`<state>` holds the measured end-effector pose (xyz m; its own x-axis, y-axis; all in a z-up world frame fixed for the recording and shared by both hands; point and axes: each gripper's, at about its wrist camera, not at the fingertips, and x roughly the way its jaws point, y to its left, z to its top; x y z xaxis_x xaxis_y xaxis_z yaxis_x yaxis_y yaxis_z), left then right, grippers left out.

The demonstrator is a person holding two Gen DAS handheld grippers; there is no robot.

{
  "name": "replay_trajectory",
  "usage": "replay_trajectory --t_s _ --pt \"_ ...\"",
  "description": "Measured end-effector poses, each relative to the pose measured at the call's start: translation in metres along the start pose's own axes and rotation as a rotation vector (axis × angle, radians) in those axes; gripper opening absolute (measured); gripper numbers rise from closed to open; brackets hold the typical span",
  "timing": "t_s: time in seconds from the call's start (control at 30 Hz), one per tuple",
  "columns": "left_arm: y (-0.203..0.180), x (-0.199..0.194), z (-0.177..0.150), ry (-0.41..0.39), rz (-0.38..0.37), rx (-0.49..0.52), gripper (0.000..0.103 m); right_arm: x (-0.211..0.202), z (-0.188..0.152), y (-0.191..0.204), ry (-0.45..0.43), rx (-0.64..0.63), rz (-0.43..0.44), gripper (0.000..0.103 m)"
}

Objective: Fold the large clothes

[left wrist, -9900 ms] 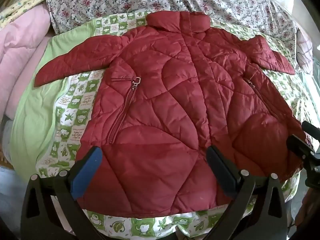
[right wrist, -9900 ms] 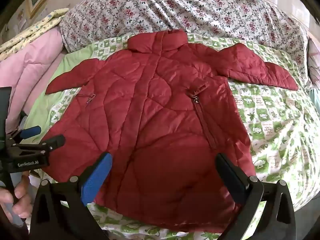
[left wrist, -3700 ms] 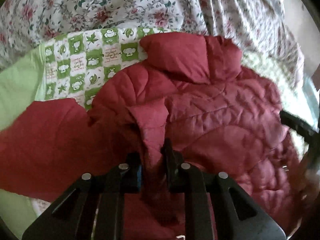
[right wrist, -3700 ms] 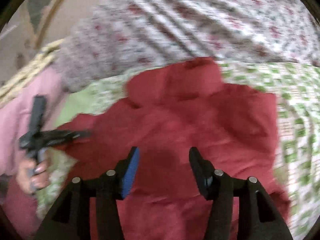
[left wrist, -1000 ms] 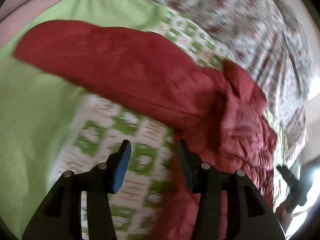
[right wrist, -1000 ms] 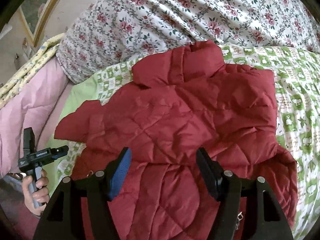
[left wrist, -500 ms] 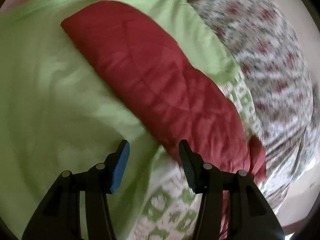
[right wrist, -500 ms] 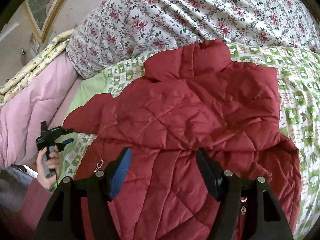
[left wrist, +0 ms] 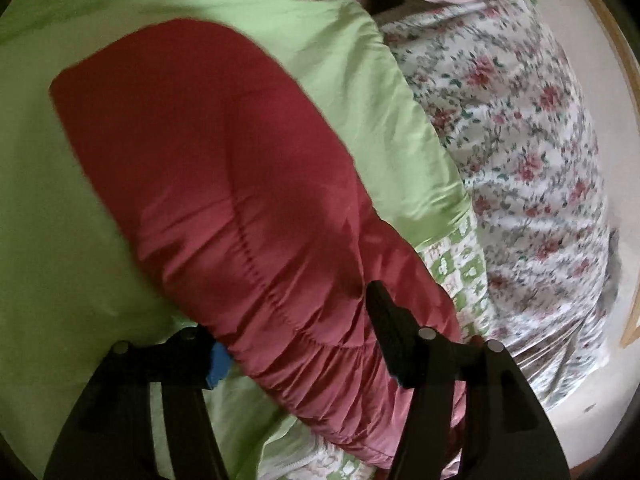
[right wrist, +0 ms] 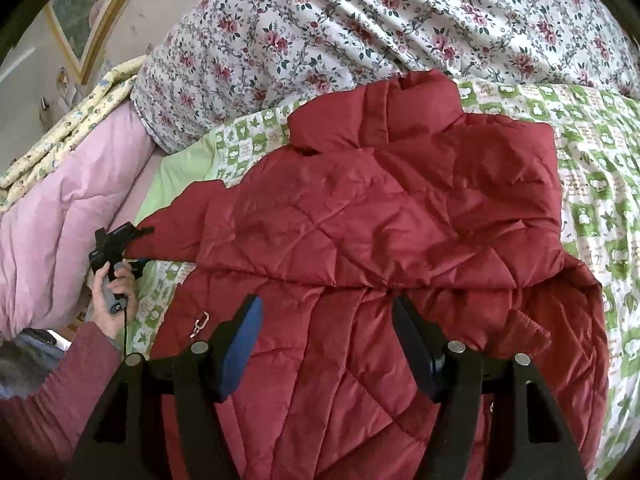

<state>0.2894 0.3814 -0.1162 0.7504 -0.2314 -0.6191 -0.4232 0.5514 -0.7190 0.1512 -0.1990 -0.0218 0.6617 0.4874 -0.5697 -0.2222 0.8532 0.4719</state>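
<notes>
A dark red quilted jacket (right wrist: 400, 220) lies on the bed, its right side folded over the body and its collar toward the far side. Its left sleeve (left wrist: 224, 184) stretches out over the green sheet. My left gripper (left wrist: 296, 324) straddles that sleeve near its middle. Its jaws are opening; the blue pad is half hidden under the sleeve's edge and the other finger lies over the sleeve. In the right wrist view the left gripper (right wrist: 120, 240) sits at the sleeve's end. My right gripper (right wrist: 326, 308) hovers open above the jacket's body, nothing between its fingers.
A plain green sheet (left wrist: 60, 240) and a green-and-white patterned quilt (right wrist: 592, 184) lie under the jacket. A floral duvet (right wrist: 360, 20) is piled behind, a pink comforter (right wrist: 60, 220) at the left. A hand (right wrist: 112, 292) in a red knitted cuff holds the left gripper.
My left gripper has swung over to the outstretched sleeve and rolled; the sleeve now lies between its fingers, which stand a little wider. The right gripper has stayed in place.
</notes>
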Motion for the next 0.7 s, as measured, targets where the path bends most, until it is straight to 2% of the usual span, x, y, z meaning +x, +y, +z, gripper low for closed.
replay_trajectory --t_s 0.03,0.07,0.1,0.13,0.3,0.47,0.7 --pt "-0.007 -0.002 -0.001 -0.010 0.011 0.034 0.040 0.000 0.000 -0.001 0.000 0.001 0.001 0.069" --pt "-0.010 -0.003 -0.002 -0.015 0.019 0.051 0.032 -0.001 0.001 -0.002 -0.001 0.001 0.002 0.069" --pt "-0.014 -0.004 -0.003 -0.013 0.021 0.076 0.021 -0.001 0.001 -0.003 -0.002 0.002 0.000 0.069" --pt "-0.019 -0.007 -0.004 -0.016 0.030 0.106 0.016 -0.001 0.003 -0.005 -0.004 0.005 -0.004 0.069" --pt "-0.041 -0.026 -0.013 -0.052 0.016 0.185 0.011 -0.006 0.008 -0.012 -0.024 0.027 -0.002 0.069" --pt "-0.079 -0.051 -0.031 -0.094 -0.018 0.305 0.008 -0.008 0.011 -0.018 -0.030 0.049 -0.001 0.069" --pt "-0.156 -0.087 -0.074 -0.117 -0.148 0.501 0.008 -0.014 0.015 -0.026 -0.052 0.079 0.017 0.069"
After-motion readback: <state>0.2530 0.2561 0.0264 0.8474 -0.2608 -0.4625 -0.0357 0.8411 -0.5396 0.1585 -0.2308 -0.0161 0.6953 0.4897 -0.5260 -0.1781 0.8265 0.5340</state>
